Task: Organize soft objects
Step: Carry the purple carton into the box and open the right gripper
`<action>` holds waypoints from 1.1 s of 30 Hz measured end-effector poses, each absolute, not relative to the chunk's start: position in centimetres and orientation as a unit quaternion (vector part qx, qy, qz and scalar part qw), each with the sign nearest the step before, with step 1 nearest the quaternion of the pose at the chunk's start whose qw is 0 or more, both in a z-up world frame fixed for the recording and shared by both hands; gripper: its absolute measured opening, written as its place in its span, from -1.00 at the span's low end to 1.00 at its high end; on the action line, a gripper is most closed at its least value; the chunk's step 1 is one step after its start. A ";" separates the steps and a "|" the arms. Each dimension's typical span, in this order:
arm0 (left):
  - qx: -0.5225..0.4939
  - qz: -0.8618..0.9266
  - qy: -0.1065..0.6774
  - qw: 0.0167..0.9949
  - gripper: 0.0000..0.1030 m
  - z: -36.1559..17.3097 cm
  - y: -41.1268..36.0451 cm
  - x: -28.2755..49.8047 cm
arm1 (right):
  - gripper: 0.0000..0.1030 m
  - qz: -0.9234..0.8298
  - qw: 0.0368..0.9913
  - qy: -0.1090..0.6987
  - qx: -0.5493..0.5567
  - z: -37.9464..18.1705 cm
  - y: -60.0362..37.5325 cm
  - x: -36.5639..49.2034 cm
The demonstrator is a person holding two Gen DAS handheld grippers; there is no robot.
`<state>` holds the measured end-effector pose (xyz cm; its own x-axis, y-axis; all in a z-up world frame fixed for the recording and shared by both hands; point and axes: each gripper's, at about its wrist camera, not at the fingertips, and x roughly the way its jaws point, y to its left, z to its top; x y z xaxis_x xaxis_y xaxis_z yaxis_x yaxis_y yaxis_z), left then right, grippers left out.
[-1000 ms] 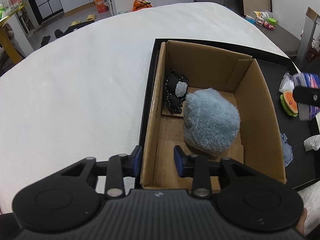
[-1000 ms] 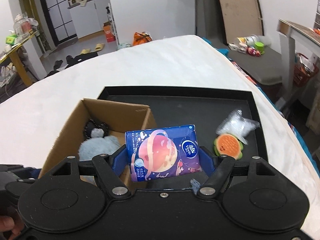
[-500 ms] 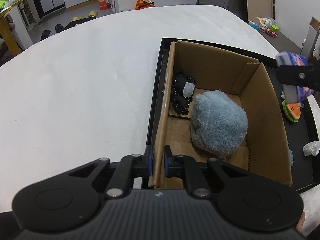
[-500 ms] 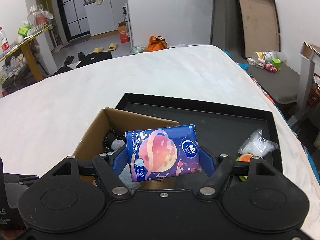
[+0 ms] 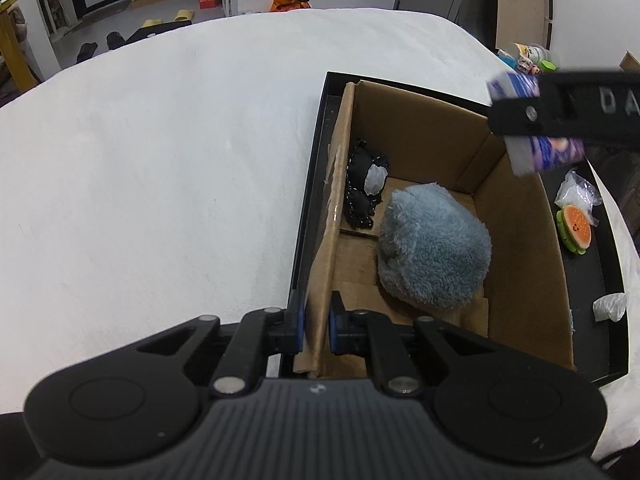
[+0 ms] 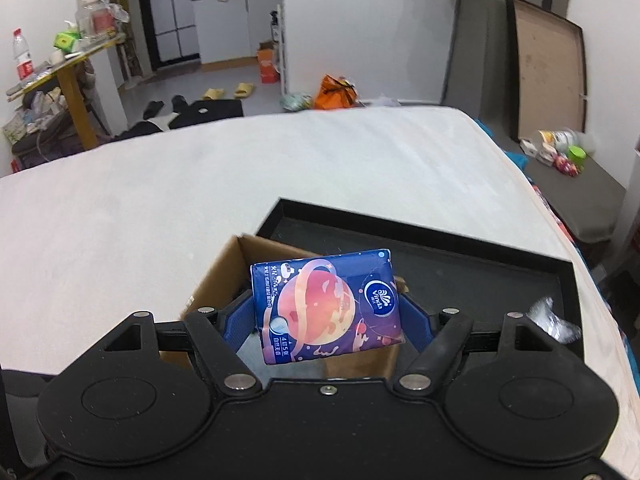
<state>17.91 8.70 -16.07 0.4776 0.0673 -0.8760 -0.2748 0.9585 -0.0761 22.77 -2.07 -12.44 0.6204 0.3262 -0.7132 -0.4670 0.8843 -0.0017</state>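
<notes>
The left gripper (image 5: 316,326) has its jaws clamped on the near wall of the cardboard box (image 5: 520,216), steadying it, while the right gripper (image 6: 326,320), jaws holding the blue tissue pack (image 6: 326,304), carries it above the box for release inside.

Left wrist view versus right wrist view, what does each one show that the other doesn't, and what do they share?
Only the left wrist view shows the left gripper pinching the cardboard box's near wall, and, inside the box, the fluffy blue plush and a black beaded item; also the burger toy. Only the right wrist view shows the planet print on the tissue pack and the cluttered yellow table. Both show the box, the black tray, the white bed and the right gripper holding the pack.
</notes>
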 end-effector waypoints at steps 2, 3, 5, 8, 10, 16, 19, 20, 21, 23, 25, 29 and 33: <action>-0.107 0.100 0.502 0.853 -0.79 -16.1 8.7 18.0 | 0.49 0.222 0.898 0.369 -0.093 -12.2 -2.0 22.9; -0.109 0.100 0.502 0.852 -0.79 -16.1 8.8 18.0 | 0.52 0.221 0.898 0.368 -0.094 -12.1 -2.0 22.9; -0.112 0.101 0.503 0.851 -0.78 -16.1 8.8 18.1 | 0.57 0.219 0.898 0.369 -0.099 -12.1 -2.1 23.0; -0.115 0.103 0.502 0.851 -0.78 -16.1 9.0 18.1 | 0.58 0.216 0.896 0.374 -0.099 -12.4 -2.3 22.7; -0.115 0.102 0.502 0.851 -0.78 -16.1 9.0 18.1 | 0.62 0.213 0.895 0.378 -0.102 -12.7 -2.6 22.3; -0.113 0.101 0.503 0.851 -0.78 -16.1 9.0 18.1 | 0.66 0.209 0.890 0.392 -0.104 -13.8 -3.1 21.2; -0.109 0.101 0.503 0.852 -0.78 -16.0 8.8 18.1 | 0.66 0.209 0.888 0.399 -0.097 -14.0 -3.4 20.9; -0.108 0.101 0.503 0.852 -0.78 -16.0 8.8 18.1 | 0.66 0.208 0.887 0.401 -0.095 -14.1 -3.5 20.8; -0.107 0.101 0.503 0.852 -0.78 -16.0 8.7 18.1 | 0.66 0.208 0.886 0.403 -0.094 -14.2 -3.6 20.7; -0.106 0.103 0.506 0.850 -0.78 -16.1 8.7 18.2 | 0.67 0.208 0.884 0.408 -0.090 -14.3 -3.8 20.6; -0.106 0.104 0.508 0.849 -0.78 -16.1 8.7 18.3 | 0.69 0.210 0.883 0.413 -0.083 -14.5 -4.1 20.5; -0.105 0.106 0.509 0.848 -0.78 -16.1 8.5 18.4 | 0.75 0.207 0.881 0.417 -0.081 -14.7 -4.7 20.1; -0.098 0.109 0.512 0.846 -0.78 -16.1 8.3 18.5 | 0.75 0.204 0.882 0.419 -0.073 -14.7 -5.7 19.9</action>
<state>18.54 8.27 -16.07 0.4518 0.0845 -0.8881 -0.2853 0.9569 -0.0541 19.93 -5.65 -14.72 0.5660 0.2983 -0.7685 -0.4207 0.9062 0.0419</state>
